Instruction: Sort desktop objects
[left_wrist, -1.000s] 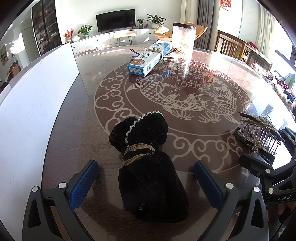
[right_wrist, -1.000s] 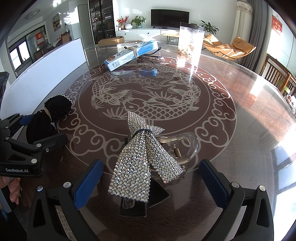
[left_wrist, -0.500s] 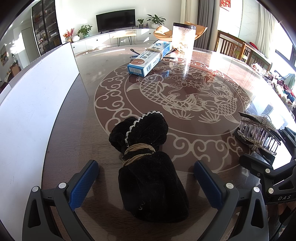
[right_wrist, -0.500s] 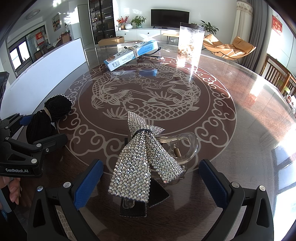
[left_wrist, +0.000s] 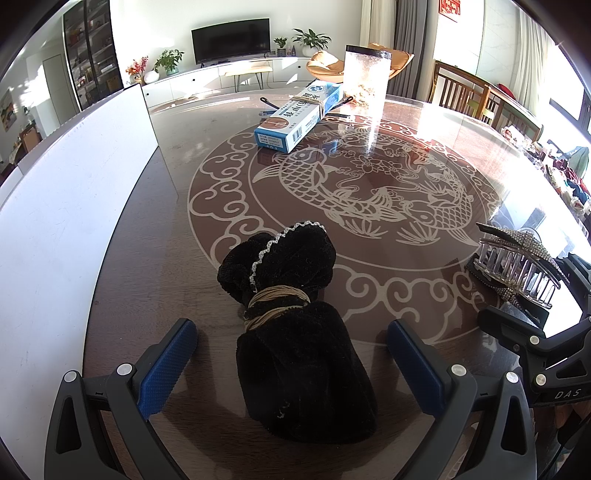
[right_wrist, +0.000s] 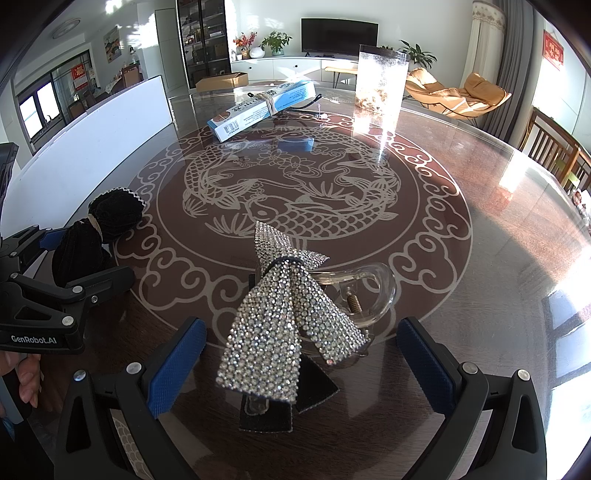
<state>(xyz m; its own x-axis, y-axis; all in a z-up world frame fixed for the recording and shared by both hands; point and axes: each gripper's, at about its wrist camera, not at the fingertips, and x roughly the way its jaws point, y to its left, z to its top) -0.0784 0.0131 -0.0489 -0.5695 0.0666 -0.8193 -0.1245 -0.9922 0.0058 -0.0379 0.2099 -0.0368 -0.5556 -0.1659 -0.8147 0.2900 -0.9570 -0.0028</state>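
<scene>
Both jaws are standing wide open, the left gripper (left_wrist: 291, 354) around the black velvet pouch (left_wrist: 295, 332) and the right gripper (right_wrist: 301, 354) around the rhinestone hair clip (right_wrist: 284, 321), so closing may be risking the glittery clip sliding away on the glossy table (right_wrist: 461, 258).

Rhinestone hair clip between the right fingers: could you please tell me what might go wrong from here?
The rhinestone hair clip lies on glossy glass table, so closing fingers could push it sideways. Its bow stands loose above the clear claw; pinching only the bow may let the claw swing. The left gripper sits close, so the tools might bump.
</scene>
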